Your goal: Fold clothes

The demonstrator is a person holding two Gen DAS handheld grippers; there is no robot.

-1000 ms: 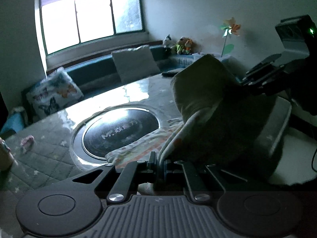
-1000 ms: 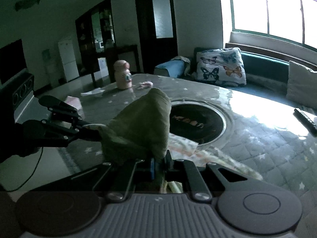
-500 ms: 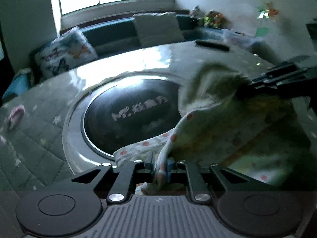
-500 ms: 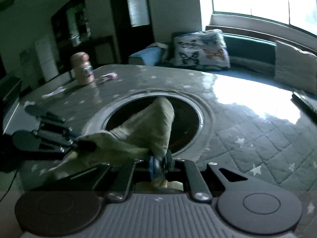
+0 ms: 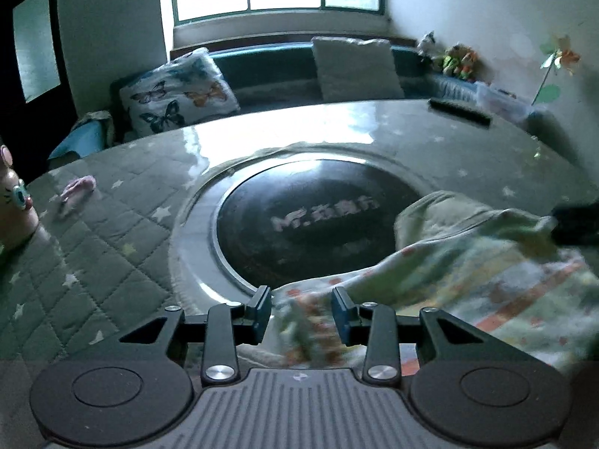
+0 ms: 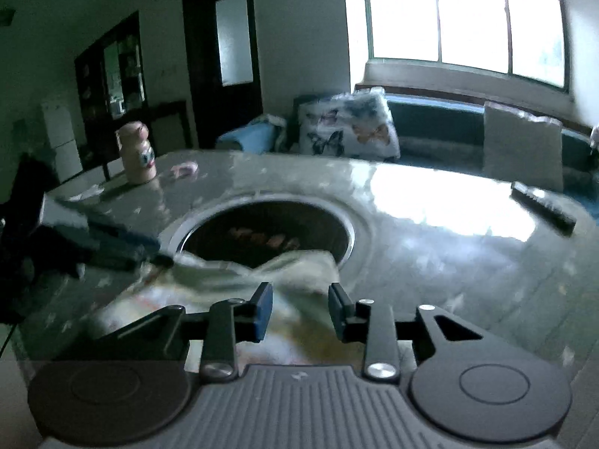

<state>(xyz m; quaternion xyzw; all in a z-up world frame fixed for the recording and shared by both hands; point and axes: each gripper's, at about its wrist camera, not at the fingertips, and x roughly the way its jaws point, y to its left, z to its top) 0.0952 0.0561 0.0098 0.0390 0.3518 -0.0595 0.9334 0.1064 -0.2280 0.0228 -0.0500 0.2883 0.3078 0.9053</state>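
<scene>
A small patterned garment (image 5: 468, 277), pale with orange and red dots and a plain green-grey side, lies folded over on the quilted table, its far edge over the dark round inset (image 5: 310, 224). My left gripper (image 5: 301, 312) is open, the cloth's near-left corner lying between the fingers. My right gripper (image 6: 297, 310) is open just above the garment (image 6: 239, 280) at its right end. The right gripper shows dark at the right edge of the left wrist view (image 5: 576, 224); the left gripper shows blurred at the left of the right wrist view (image 6: 97, 247).
A pink bottle (image 6: 136, 157) and a small pink item (image 5: 76, 191) sit at the table's far left. A dark remote (image 5: 458, 110) lies at the far right. Butterfly cushion (image 5: 176, 95) and a bench stand behind the table.
Both grippers lowered the lifted garment onto the table and opened, letting go of it. The cloth now lies flat instead of hanging between them.
</scene>
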